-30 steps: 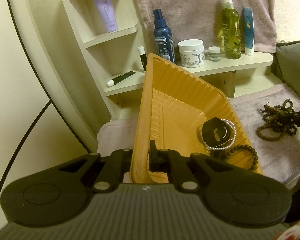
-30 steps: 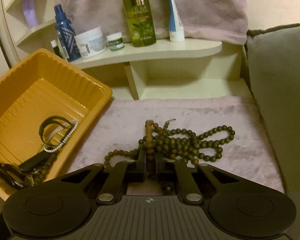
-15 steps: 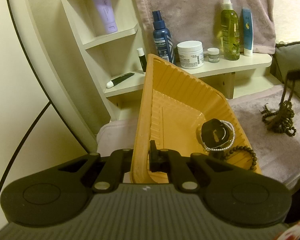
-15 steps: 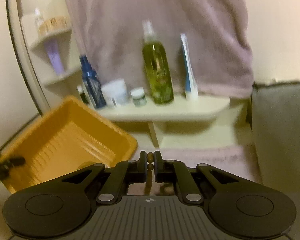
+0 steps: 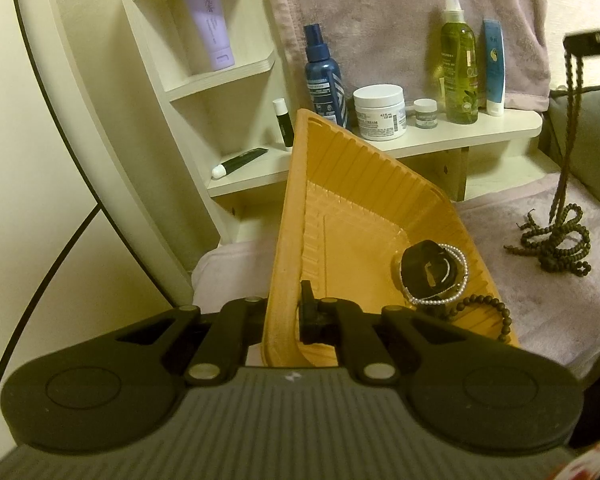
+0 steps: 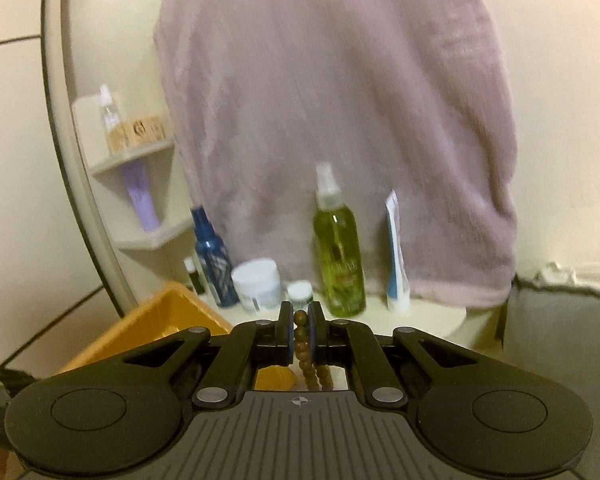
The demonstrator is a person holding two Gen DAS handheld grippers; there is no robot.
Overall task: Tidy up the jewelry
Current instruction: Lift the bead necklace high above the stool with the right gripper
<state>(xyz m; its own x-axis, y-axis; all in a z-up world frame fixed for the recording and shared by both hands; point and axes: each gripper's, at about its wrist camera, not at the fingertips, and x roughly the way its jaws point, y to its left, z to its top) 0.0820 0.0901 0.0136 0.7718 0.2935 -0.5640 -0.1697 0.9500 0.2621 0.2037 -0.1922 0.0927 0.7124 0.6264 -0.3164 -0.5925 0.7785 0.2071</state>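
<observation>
My left gripper [image 5: 290, 316] is shut on the near rim of an orange plastic tray [image 5: 364, 184], which sits tilted on a mauve towel. Inside the tray lie a black watch [image 5: 426, 268], a silver bead bracelet [image 5: 458, 280] and a dark bead bracelet [image 5: 488, 312]. My right gripper [image 6: 300, 330] is shut on a long brown wooden bead necklace [image 6: 302, 346]. In the left wrist view that gripper [image 5: 580, 46] is high at the right edge, the strands [image 5: 568, 120] hang down from it, and the necklace's lower coil [image 5: 556, 242] still rests on the towel.
A cream shelf [image 5: 460, 136] behind the tray carries a blue spray bottle [image 5: 324, 76], a white jar [image 5: 380, 112], a small jar [image 5: 425, 113], a green spray bottle [image 5: 458, 68] and a blue tube [image 5: 494, 68]. A mauve towel [image 6: 340, 120] hangs above. A grey cushion [image 5: 592, 148] is at right.
My right gripper has risen with the bead necklace, pulling the strands up off the towel while the lower coil stays down. The left gripper and tray have kept still.
</observation>
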